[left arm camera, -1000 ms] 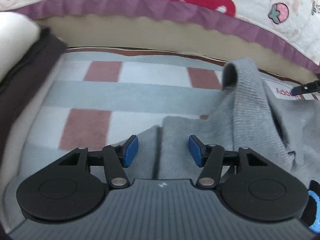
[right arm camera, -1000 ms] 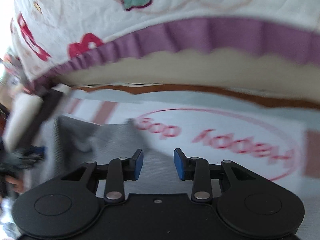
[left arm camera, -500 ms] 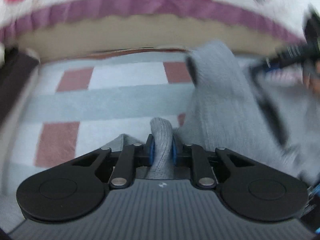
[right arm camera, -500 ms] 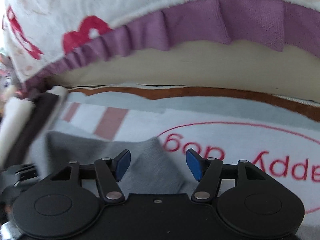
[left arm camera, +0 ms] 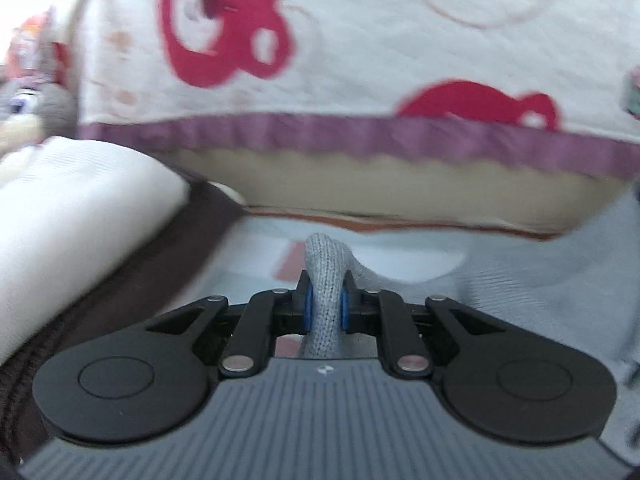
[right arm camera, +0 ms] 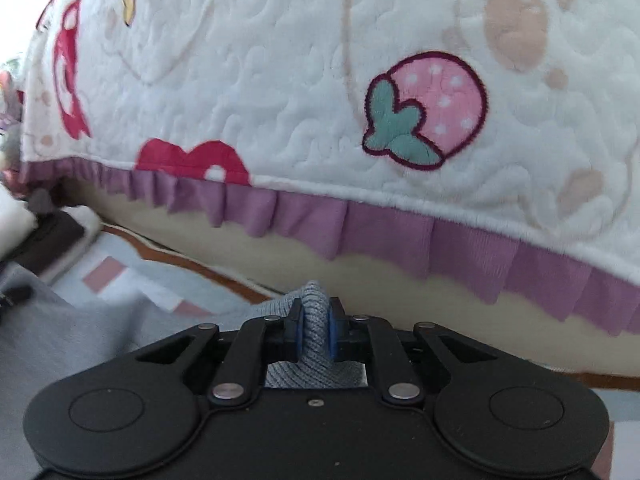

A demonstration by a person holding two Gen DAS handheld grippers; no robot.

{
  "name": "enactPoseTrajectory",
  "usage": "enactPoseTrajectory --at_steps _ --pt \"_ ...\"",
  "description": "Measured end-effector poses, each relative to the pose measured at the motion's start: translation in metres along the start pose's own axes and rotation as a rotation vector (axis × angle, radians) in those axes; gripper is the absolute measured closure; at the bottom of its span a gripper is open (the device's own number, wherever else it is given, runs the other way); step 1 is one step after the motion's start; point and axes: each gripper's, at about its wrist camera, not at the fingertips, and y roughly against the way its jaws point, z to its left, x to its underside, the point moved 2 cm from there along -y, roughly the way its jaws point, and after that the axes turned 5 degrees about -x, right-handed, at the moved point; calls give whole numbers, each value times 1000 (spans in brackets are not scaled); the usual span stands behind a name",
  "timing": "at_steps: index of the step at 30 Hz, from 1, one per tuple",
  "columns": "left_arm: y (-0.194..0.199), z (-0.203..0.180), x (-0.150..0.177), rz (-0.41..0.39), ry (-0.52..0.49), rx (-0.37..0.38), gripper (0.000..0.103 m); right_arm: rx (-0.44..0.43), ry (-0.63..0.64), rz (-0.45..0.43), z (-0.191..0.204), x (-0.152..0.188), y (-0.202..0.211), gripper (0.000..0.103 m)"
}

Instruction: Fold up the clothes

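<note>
The quilted bedspread point(right arm camera: 280, 92) with its purple frill point(right arm camera: 400, 236) is filling the top of both views, and below it the checked blanket point(left arm camera: 400, 250) is serving as the folding surface. The grey knit garment point(left arm camera: 540, 280) is lying spread across that blanket and sagging between the two grips, which suggests something light, soft and floppy, with no stiffness to hold a line. At the left edge a white and dark brown pile point(left arm camera: 80, 220) is sitting just beside it. The left gripper point(left arm camera: 325, 308) is clamping a bunched ridge of the knit, blue pads pressing in from both sides. The right gripper point(right arm camera: 315, 330) is closing, and a ribbed fold of the same garment is already being squeezed between its pads. Judging by the thick ribbing, edges and hems are looking like the best places to hold; a shallow pinch may be slipping off loose knit, and uneven pulling is likely stretching it.
</note>
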Motion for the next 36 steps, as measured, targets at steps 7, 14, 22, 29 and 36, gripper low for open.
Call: enactPoseTrajectory --at_steps 7,14,22,29,36 --pt "-36 5 14 185 52 47 68 -21 -147 60 -30 23 -15 60" --pt "18 -14 2 96 99 182 52 36 -354 12 -126 55 94 54" --pt "51 -139 17 151 29 479 51 302 -553 -42 -238 139 212 51" --pt "67 -216 22 158 -59 602 51 571 -822 -65 -325 212 269 51" --pt "77 -258 32 197 -123 676 51 474 -1003 -199 -369 254 277 38"
